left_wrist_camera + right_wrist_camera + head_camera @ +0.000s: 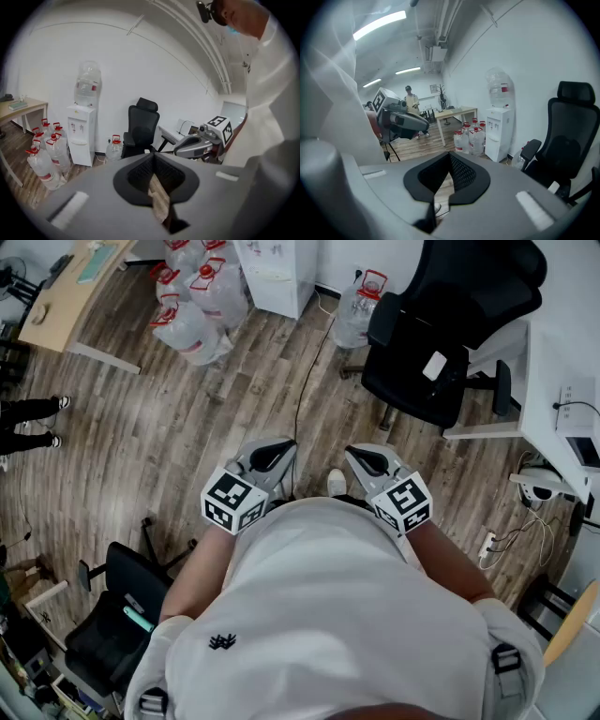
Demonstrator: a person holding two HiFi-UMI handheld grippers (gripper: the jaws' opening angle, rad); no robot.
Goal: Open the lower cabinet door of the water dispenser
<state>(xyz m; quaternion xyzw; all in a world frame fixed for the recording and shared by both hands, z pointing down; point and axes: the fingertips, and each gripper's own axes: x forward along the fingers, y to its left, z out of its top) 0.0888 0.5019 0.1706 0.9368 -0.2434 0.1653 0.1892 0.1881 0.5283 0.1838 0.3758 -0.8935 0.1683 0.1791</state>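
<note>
Left gripper [272, 454] and right gripper [367, 461] closed, empty; I'd approach the water dispenser [274, 276], top centre, before opening jaws

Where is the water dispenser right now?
At the top centre of the head view, the water dispenser stands against the wall, with water jugs on its left and a black office chair on its right.

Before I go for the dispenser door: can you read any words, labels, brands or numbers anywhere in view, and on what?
None can be read.
Shirt emblem: dark mark, no legible letters.
Top bottle label: red, too small.
Water dispenser front: marks blurred.
Marker cubes: square code patterns, no words.
</note>
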